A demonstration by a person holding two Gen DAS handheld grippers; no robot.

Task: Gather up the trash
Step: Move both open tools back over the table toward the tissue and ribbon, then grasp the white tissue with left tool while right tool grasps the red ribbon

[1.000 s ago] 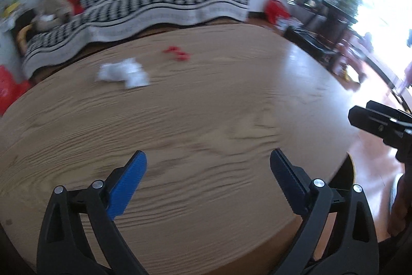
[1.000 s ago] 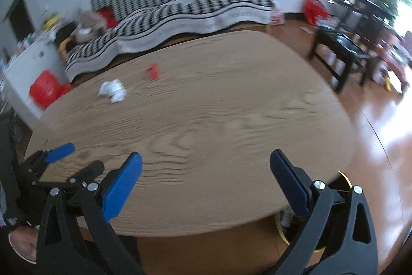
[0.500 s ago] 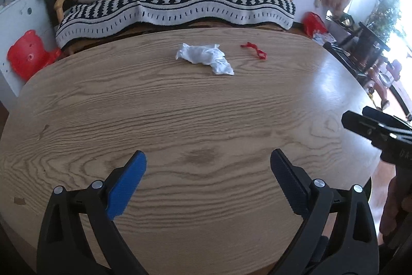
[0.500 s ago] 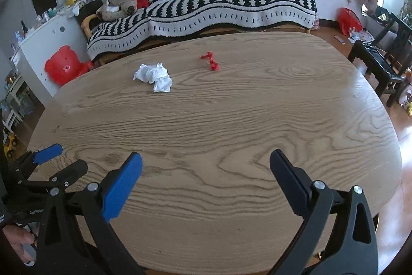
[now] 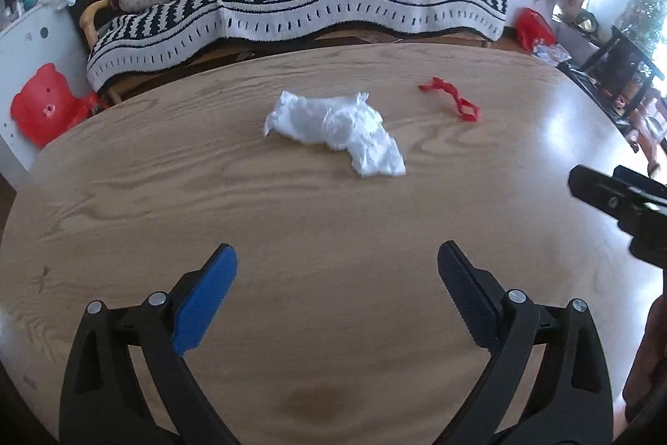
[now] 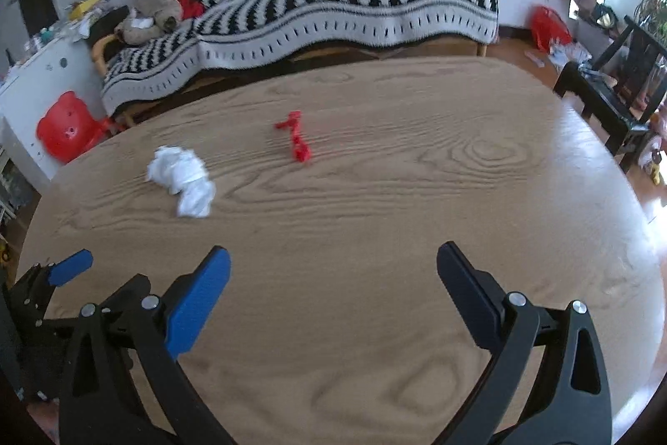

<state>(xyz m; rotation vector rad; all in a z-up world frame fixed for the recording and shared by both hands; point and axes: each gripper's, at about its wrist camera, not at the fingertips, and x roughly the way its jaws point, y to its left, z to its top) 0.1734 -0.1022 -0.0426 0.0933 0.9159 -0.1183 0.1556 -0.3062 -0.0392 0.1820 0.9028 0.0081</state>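
Jaws of the left gripper (image 5: 337, 270) and the right gripper (image 6: 333, 267) both stand wide apart, empty, near the counter's (image 5: 166, 219) front edge. Crumpled tissue (image 5: 333, 128) and red scrap (image 5: 452, 99) lie toward the far edge; a shallow pinch could merely skid such light paper away.

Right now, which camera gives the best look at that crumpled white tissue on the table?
The left wrist view: the white tissue lies near centre, large and sharp. The right wrist view shows it smaller, off to the left and slightly blurred.
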